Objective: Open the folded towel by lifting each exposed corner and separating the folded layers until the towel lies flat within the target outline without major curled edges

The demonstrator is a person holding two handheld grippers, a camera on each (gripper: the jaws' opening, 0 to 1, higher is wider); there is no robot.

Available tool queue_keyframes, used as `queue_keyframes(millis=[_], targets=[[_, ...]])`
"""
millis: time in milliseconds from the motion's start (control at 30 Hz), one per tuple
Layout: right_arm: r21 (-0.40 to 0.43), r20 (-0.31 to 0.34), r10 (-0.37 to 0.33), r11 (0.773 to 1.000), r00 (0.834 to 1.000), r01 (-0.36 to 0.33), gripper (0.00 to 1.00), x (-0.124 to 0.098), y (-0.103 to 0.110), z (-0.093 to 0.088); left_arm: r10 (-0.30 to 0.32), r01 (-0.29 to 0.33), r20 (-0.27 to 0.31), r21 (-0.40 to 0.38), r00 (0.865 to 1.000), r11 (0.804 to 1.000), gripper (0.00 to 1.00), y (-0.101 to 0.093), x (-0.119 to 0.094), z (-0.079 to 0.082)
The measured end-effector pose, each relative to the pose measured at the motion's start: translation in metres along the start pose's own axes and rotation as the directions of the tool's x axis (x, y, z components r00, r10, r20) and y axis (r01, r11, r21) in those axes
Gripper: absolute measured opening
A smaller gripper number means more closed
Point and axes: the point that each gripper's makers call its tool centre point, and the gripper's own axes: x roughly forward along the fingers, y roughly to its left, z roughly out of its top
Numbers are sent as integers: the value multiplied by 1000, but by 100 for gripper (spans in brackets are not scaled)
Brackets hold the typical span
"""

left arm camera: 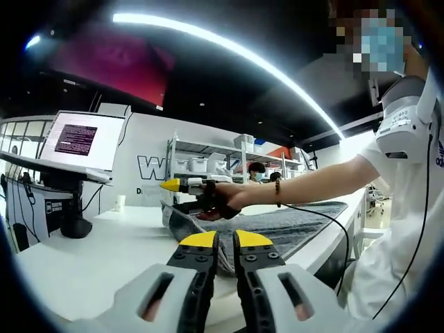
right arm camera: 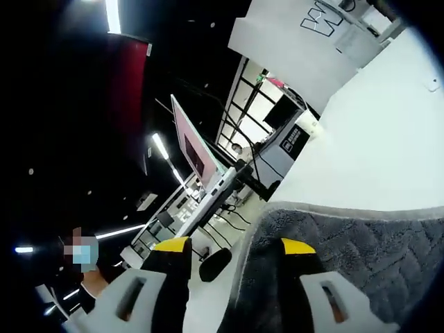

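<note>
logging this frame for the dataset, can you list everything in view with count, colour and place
towel: one, grey, spread on the white table, one edge lifted
table: one, white, under the towel
monitor: one, lit screen, on a stand at the table's far left in the left gripper view
shelving: one unit, white, against the back wall, bins on it
people: two, masked, by the shelving
left gripper: yellow tips, jaws nearly together at the towel's near edge
right gripper: yellow tips, jaws apart around the towel's edge
person's hand: holding the right gripper over the towel
</note>
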Motion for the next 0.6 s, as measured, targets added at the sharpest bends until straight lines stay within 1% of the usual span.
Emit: queue_keyframes(millis=[33, 67, 167, 267, 300, 367, 433, 467, 533, 600], targets=[[-3, 8, 21, 1000, 1000, -21, 45, 0, 5, -1, 0, 0, -6, 1, 1000, 1000, 8, 0, 1, -1], [-1, 10, 18, 1000, 1000, -18, 46, 3, 4, 1, 0, 0, -11, 0, 1000, 1000, 8, 0, 1, -3], [-8, -23, 9, 1000, 1000, -9, 44, 9, -2, -1, 3, -3, -16, 0, 1000, 1000, 8, 1, 1, -4], [-13, -16, 23, 1000, 1000, -23, 44, 6, 5, -6, 3, -3, -7, -2, 1000, 1000, 8, 1, 0, -2], [-14, -23, 20, 1000, 1000, -21, 44, 5, 5, -7, 4, -4, -5, -4, 1000, 1000, 8, 2, 0, -2], [-29, -28, 13, 999, 1000, -14, 43, 7, 1, -5, 5, -5, -8, -4, 1000, 1000, 8, 2, 0, -2], [-39, -37, 9, 999, 999, -11, 44, 2, 4, -11, 7, -7, -15, -5, 1000, 1000, 8, 2, 0, -4], [-41, -39, 8, 999, 999, -10, 44, 5, 0, -7, 7, -7, -16, -5, 1000, 1000, 8, 2, 0, -4], [-50, -39, 5, 999, 999, -7, 44, 6, -1, -6, 8, -8, -18, -8, 1000, 1000, 8, 3, 1, -5], [-73, -53, 4, 997, 999, -8, 44, 7, -3, -5, 6, -6, -24, -1, 1000, 1000, 8, 2, 2, -5]])
